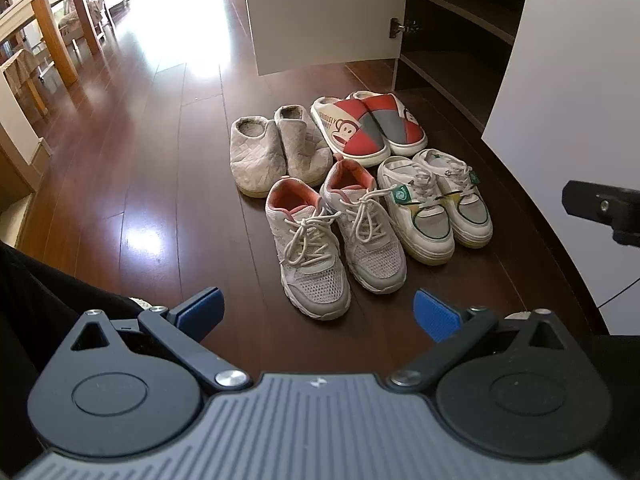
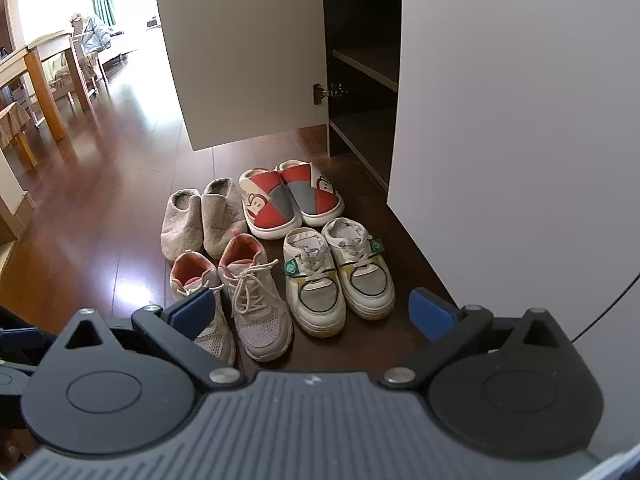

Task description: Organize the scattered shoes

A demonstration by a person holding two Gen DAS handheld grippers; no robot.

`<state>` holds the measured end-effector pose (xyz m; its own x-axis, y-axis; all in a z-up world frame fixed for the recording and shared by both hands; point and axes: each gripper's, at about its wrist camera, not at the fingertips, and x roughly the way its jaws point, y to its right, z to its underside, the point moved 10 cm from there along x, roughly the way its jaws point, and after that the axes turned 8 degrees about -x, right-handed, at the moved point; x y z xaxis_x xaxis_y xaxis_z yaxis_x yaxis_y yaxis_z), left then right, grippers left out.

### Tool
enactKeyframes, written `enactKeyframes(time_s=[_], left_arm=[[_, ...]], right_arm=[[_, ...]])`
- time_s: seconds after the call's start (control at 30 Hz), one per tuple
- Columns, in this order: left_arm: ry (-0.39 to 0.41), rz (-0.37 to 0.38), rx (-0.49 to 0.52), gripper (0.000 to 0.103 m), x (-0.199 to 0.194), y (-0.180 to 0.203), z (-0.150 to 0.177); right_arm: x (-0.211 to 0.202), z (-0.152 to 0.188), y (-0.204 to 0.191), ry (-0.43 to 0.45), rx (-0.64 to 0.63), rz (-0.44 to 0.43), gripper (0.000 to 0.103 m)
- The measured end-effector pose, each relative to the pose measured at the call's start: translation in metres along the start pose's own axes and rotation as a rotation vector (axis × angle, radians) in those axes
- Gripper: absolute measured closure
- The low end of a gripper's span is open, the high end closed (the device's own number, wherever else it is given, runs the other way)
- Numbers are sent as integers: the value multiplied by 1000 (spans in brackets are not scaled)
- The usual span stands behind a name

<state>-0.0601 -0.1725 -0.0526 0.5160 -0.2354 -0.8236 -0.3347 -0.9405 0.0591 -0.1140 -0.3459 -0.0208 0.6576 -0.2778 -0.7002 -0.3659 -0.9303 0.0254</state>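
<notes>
Left wrist view: both grippers (image 1: 318, 314) (image 2: 310, 314) gape empty; red slipper (image 1: 352, 128) reads "…OUSLY".

Both wrist cams: high, tilted down at floor, facing open cabinet (image 1: 460, 36). Right cam further right, nearer. Shared: four shoe pairs (image 2: 276, 256), cabinet, table.

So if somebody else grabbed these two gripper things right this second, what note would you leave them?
Left gripper: open, empty, held above the floor.
Right gripper: open, empty too.
Shoes: four pairs lined up on the floor by the open cabinet: grey slippers, red monkey slippers, pink-lined sneakers, white-and-green sneakers.
Done: pairs matched, side by side.
Left: possibly move them onto the cabinet shelves, which look bare where visible.
</notes>
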Motion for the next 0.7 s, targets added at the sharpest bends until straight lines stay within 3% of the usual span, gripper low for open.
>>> enactKeyframes(time_s=[0.2,0.43,0.7], left_arm=[[-24,27,17,1,8,5,9],[-21,29,55,1,13,12,17],[-70,30,83,1,22,18,33]], right_arm=[[2,10,7,-60,-2,59,1],[0,13,9,-63,-10,64,1],[-3,13,11,-51,-29,76,1]])
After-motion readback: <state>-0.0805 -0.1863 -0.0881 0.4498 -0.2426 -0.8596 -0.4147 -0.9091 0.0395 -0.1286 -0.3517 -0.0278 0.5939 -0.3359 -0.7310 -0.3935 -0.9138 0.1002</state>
